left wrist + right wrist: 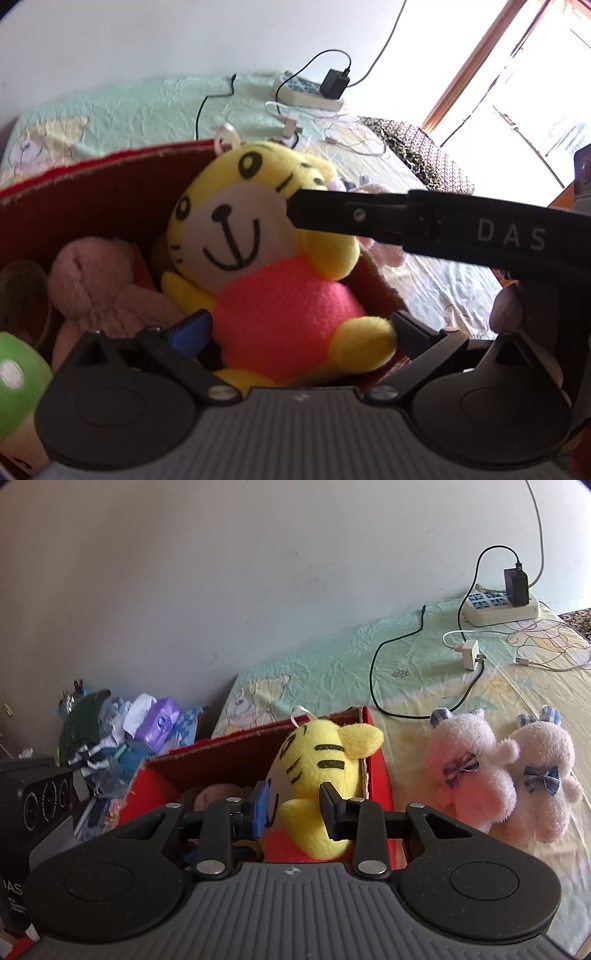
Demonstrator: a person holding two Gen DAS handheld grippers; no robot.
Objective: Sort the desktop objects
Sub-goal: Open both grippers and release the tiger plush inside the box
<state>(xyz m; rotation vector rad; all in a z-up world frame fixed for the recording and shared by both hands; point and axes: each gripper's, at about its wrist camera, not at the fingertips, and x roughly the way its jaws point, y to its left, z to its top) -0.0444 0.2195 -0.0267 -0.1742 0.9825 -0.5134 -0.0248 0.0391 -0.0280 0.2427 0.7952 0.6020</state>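
Note:
A yellow tiger plush [258,240] with a pink body sits upright in the red cardboard box [110,162]. My left gripper [301,330] is open, its fingers on either side of the plush's body. A black finger [332,214] of the right gripper reaches in from the right and presses on the tiger's cheek. In the right wrist view my right gripper [295,805] is shut on the tiger plush [321,764] at its head, over the red box [258,734]. Two white plush bears [469,768] with blue bows stand on the sheet to the right of the box.
A pink plush [99,288] and a green toy [18,369] lie in the box. At the back, a power strip [498,609] with a black charger and loose cables [384,664] rests on the green sheet. Left of the box are a pile of packets [147,720] and a black carton [37,801].

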